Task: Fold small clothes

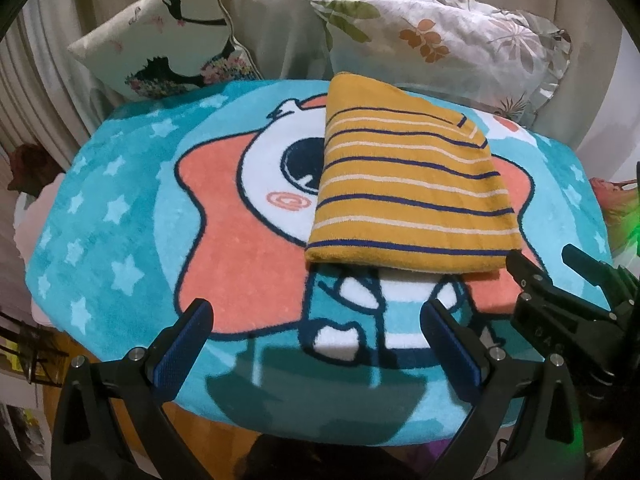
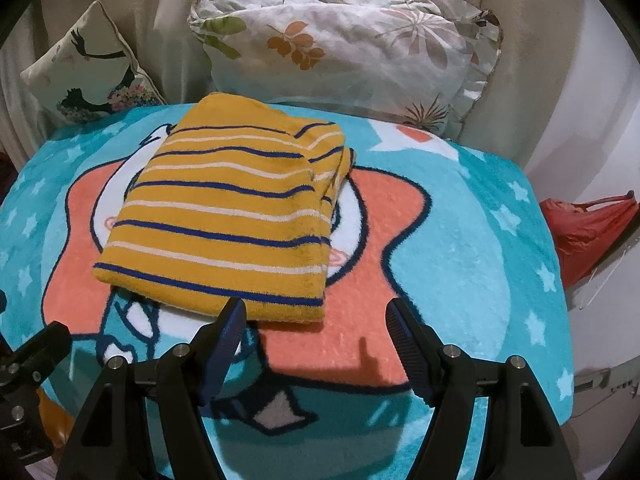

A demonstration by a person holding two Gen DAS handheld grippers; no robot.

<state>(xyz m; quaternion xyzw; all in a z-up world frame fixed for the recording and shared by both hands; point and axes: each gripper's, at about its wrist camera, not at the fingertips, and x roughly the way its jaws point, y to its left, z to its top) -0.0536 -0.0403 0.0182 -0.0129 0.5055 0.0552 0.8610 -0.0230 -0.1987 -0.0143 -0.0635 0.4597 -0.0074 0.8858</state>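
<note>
A folded mustard-yellow garment with blue and white stripes lies flat on a turquoise cartoon mat. My left gripper hovers open over the mat, nearer than the garment's front edge, with nothing between its blue pads. In the right wrist view the same garment lies just beyond my right gripper, which is open and empty; its left fingertip sits at the garment's near hem. The right gripper also shows at the right edge of the left wrist view.
Two printed pillows lean against a beige curtain behind the mat. A red bag hangs beyond the mat's right edge. The mat's edge falls off on all sides.
</note>
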